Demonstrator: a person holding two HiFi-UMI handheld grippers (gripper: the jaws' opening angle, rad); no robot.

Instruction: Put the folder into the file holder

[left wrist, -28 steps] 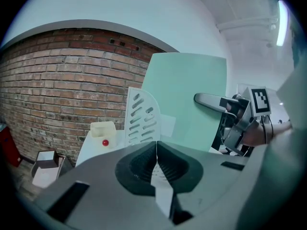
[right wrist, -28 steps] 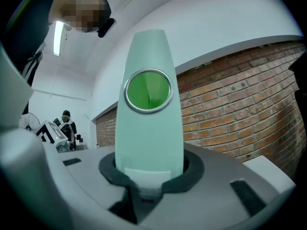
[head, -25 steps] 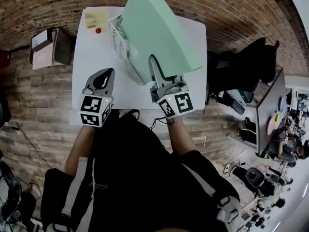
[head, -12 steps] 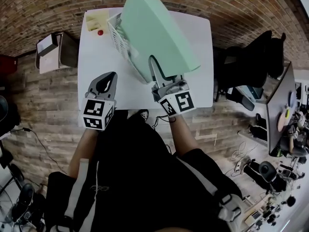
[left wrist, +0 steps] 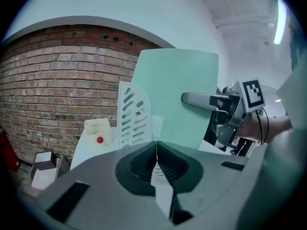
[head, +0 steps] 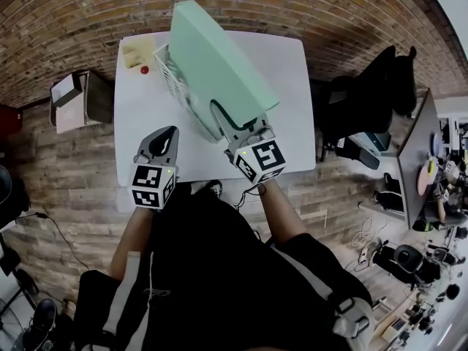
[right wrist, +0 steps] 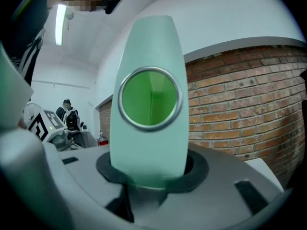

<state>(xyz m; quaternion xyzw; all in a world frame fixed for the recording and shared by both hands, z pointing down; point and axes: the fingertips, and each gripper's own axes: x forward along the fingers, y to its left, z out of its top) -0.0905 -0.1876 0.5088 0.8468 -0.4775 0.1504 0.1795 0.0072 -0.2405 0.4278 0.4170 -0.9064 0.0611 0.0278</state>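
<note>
Right tongs clamp the folder by its spine, tilted, with its far end seemingly entering the holder on the bench, not yet seated or released, while left tongs hover pressed together, empty.

Left gripper: grey moulded shell, tapering to the jaws. The inner faces have a dark oval recess with ribbed pads. Right gripper: same grey shell, same dark recess.

Each carries a marker cube with black-and-white square codes, white borders and a small green light. The left cube is by the counter's near-left corner, the right cube over its near edge.

Thin black cables loop behind the right gripper.

Person: black short-sleeved top, plus white stripes on black lower left (sleeve or trouser leg, can't tell).
</note>
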